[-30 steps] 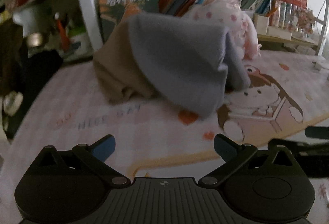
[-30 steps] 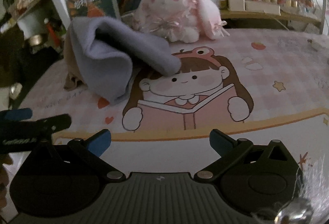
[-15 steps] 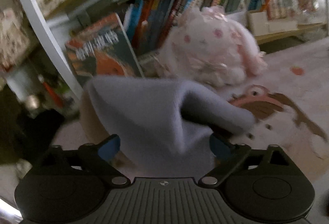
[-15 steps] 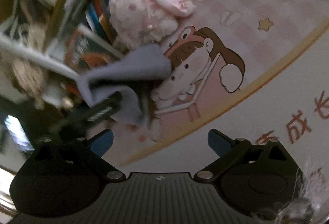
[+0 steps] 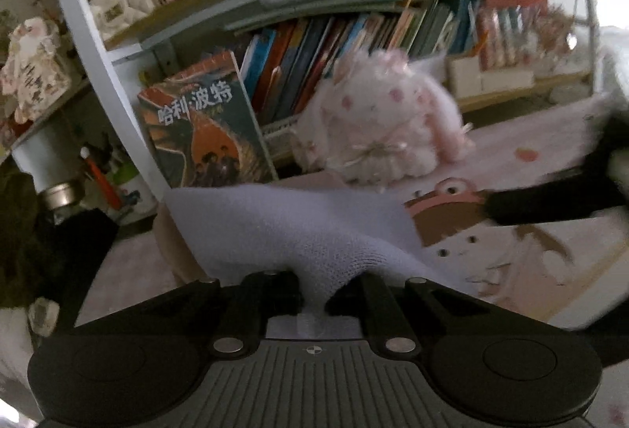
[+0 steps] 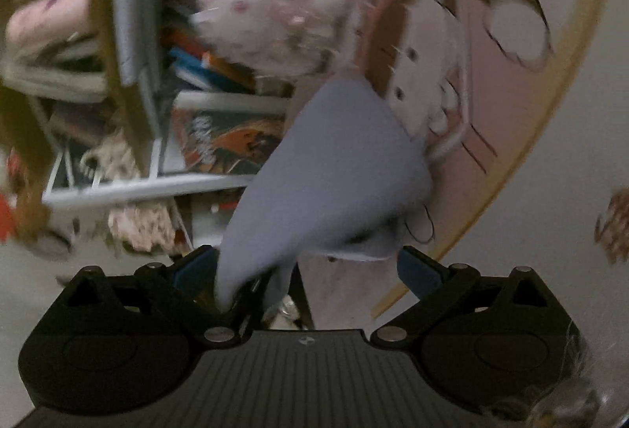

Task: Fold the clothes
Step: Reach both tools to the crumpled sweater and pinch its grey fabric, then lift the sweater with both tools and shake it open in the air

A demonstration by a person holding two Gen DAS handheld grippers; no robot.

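Note:
A lavender fleece garment [image 5: 298, 227] lies on the pink cartoon mat [image 5: 523, 270], on top of a tan garment [image 5: 173, 251]. My left gripper [image 5: 314, 294] is shut on a fold of the lavender garment. In the right wrist view the same garment [image 6: 334, 168] hangs in front of my right gripper [image 6: 306, 270], whose blue fingertips [image 6: 416, 270] stand wide apart. The cloth drapes between them, near the left one. The right gripper's dark arm [image 5: 550, 200] shows at the right of the left wrist view.
A pink plush rabbit [image 5: 385, 121] sits at the back of the mat. Behind it stands a white bookshelf [image 5: 86, 35] full of books, with one book [image 5: 204, 129] leaning face out. The right wrist view is tilted and blurred.
My left gripper moved in and closed on the lavender garment. My right gripper swung in toward the garment, rolling sideways, and stays open.

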